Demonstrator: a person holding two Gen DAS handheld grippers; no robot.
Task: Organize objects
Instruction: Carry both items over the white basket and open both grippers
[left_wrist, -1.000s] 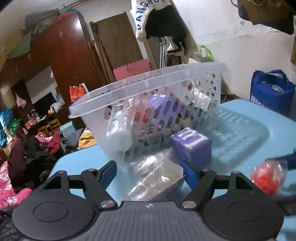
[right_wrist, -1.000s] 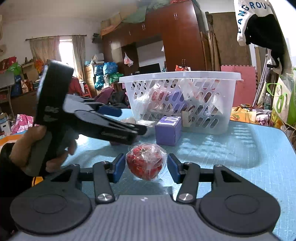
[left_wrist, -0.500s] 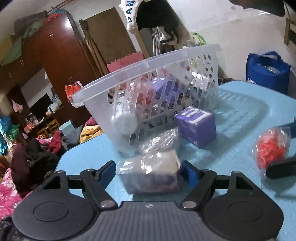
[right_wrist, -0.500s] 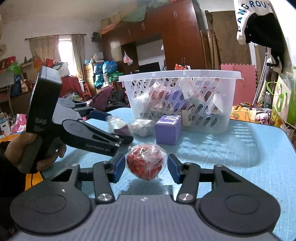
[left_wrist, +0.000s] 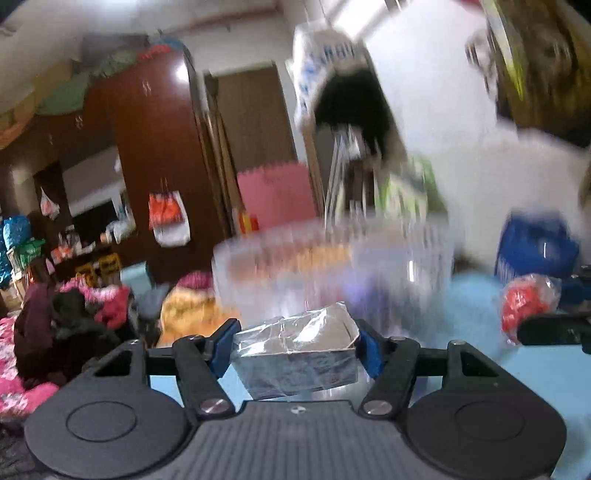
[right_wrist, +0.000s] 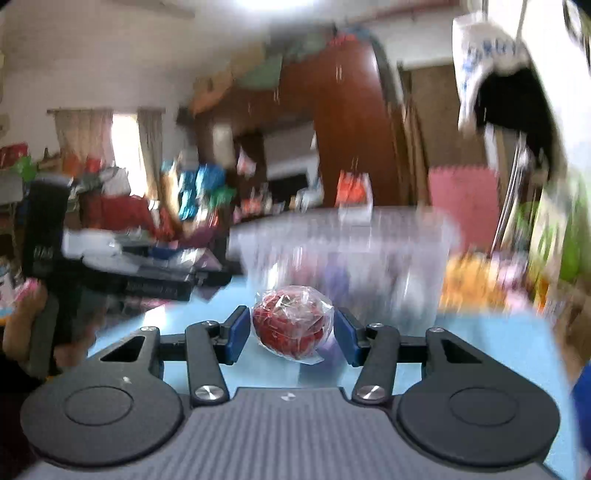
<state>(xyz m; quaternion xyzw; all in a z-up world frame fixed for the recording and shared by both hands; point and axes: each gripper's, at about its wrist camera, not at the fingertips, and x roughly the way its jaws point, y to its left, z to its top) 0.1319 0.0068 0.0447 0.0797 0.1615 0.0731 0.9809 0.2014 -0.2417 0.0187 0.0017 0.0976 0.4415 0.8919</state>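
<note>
Your left tongs (left_wrist: 295, 345) are closing on a boxy packet wrapped in crinkled clear film (left_wrist: 295, 354), its blue pads pressed against both short ends, so the packet rides level and clear of the blue bench (left_wrist: 476, 306). Your right tongs (right_wrist: 286, 330) stand partly open around a round red bundle in clear plastic (right_wrist: 291, 325); the left pad touches it, while the right pad looks a sliver off (blur makes that hard to settle), yet the bundle hangs off the bench, so I judge it gripped.

Both loads sit just on your side of the white perforated basket (left_wrist: 332, 269), at about rim height. That placing makes sense if you mean to carry them over the rim and drop them in. From the right wrist view, the left tongs (right_wrist: 207, 277) are to the left of the basket.

The packet is dull grey-silver under glossy film; the bundle is bright red, wrinkled and soft-looking.
</note>
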